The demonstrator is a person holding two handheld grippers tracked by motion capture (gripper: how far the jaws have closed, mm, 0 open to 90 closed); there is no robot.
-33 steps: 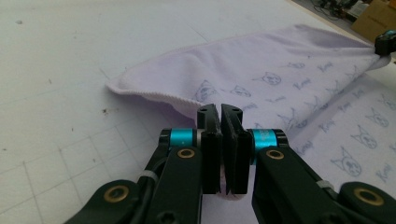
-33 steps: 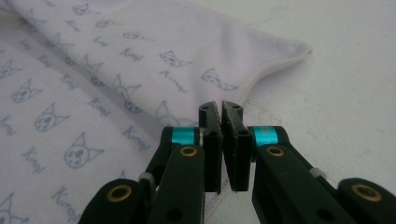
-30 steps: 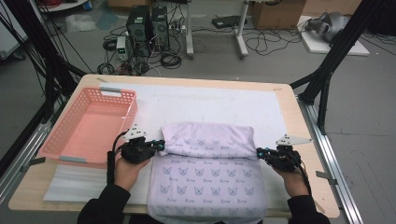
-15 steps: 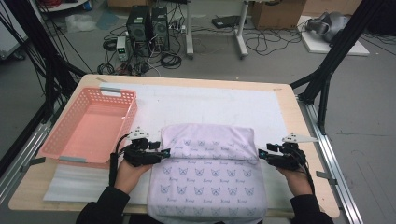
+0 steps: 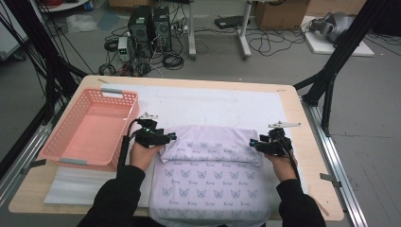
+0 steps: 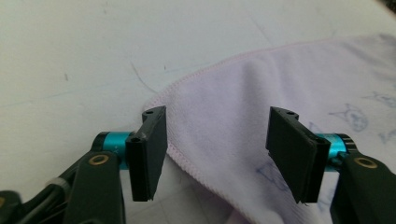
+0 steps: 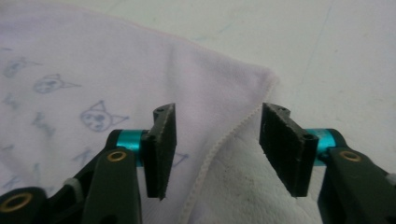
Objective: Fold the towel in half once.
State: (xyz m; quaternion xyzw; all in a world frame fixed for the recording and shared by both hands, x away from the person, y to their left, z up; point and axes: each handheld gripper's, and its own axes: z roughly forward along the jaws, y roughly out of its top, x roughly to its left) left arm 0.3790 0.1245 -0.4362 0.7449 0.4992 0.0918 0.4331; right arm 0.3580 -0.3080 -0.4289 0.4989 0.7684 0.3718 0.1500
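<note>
Coral plastic comes first at the left: a shallow basket (image 5: pixel 90 127) stands on the white mat (image 5: pixel 208 106), just beside the person's left hand. Right of it, the left gripper (image 5: pixel 171 137) sits at the left end of the folded-over far edge of a lilac cat-print towel (image 5: pixel 210 177); its jaws have just been opening and stand apart over the towel's hem (image 6: pixel 187 161), pressing nothing. The towel lies mid-table, its near part hanging toward the person. At its right end the right gripper (image 5: pixel 253 143) has likewise just been opening, jaws parted around the folded corner (image 7: pixel 261 81) without pinching it. The first fold looks laid and released. Next, each gripper likely needs a fresh hold on the towel's edges for another fold, closing squarely on the layers.
</note>
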